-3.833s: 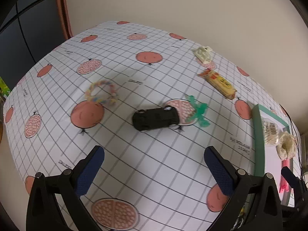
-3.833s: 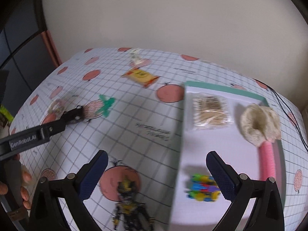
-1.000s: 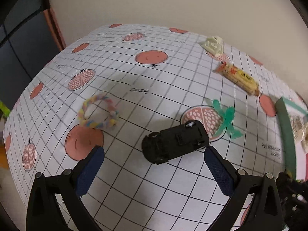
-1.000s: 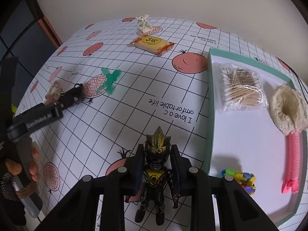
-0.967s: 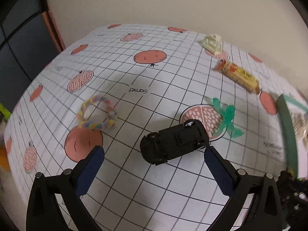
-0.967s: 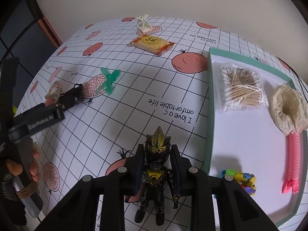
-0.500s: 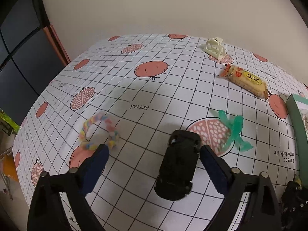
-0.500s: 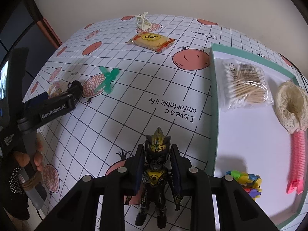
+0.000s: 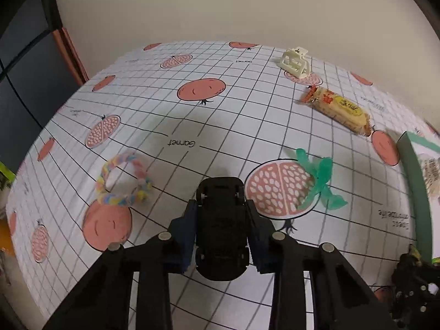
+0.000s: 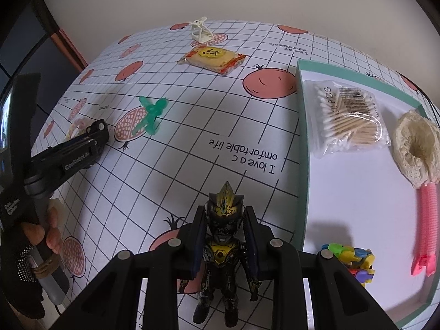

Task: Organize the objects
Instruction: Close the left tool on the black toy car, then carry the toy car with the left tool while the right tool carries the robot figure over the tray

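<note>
My left gripper point(image 9: 221, 214) is shut on a black toy car point(image 9: 221, 228) that points away from me, low over the tablecloth. In the right wrist view that same left gripper point(image 10: 97, 129) shows at the left, held by a person's hand point(image 10: 41, 233). My right gripper point(image 10: 225, 220) is shut on a black and gold action figure point(image 10: 222, 250), held upright just left of the teal tray point(image 10: 301, 148). The tray holds a bag of cotton swabs point(image 10: 349, 115), a cream lace scrunchie point(image 10: 416, 148), a pink comb point(image 10: 426, 225) and a small multicoloured block toy point(image 10: 354, 258).
On the pomegranate-print tablecloth lie a pastel braided ring point(image 9: 123, 178), a green plastic clip point(image 9: 319, 181), a yellow snack packet point(image 9: 338, 110) and a white hair claw point(image 9: 294, 62). A beige wall backs the table. A dark panel stands at the left.
The left gripper moved in over the black toy car and shut on it; the car now points away. The right gripper shut on the action figure earlier and holds it still.
</note>
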Demonstrator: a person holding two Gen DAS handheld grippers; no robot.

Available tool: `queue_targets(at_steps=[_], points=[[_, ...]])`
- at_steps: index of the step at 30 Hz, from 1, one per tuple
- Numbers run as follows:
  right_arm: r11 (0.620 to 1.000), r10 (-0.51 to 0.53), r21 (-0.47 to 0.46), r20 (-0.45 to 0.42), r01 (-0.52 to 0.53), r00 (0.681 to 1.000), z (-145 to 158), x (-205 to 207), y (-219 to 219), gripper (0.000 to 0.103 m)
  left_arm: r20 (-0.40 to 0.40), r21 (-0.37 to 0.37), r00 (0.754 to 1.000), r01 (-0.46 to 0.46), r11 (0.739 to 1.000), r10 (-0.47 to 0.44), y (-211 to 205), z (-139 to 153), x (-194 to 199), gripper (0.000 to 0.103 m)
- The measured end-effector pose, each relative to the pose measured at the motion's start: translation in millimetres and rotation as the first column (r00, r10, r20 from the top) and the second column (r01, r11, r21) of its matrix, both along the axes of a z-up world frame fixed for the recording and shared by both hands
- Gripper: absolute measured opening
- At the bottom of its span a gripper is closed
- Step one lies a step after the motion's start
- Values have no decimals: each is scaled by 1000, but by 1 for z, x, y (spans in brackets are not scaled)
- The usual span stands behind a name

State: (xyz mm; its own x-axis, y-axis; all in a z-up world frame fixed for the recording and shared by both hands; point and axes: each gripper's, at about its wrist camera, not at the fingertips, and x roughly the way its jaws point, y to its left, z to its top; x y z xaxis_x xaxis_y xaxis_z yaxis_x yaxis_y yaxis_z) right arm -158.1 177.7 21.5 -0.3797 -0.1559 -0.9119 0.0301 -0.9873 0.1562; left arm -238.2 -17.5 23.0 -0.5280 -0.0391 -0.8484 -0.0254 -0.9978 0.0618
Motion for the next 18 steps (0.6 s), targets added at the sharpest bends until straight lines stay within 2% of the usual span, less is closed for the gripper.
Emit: queue_targets(at_steps=[10,18], points=[[1000,4,-5,-33,-4,999,11,3,1,28,-29,116,999,-22,993,25,-6,18,9,35],[999,21,-26,-99,-24,995,36,11,2,28,-95,142,995,6,990,7,-1,47,23,35]])
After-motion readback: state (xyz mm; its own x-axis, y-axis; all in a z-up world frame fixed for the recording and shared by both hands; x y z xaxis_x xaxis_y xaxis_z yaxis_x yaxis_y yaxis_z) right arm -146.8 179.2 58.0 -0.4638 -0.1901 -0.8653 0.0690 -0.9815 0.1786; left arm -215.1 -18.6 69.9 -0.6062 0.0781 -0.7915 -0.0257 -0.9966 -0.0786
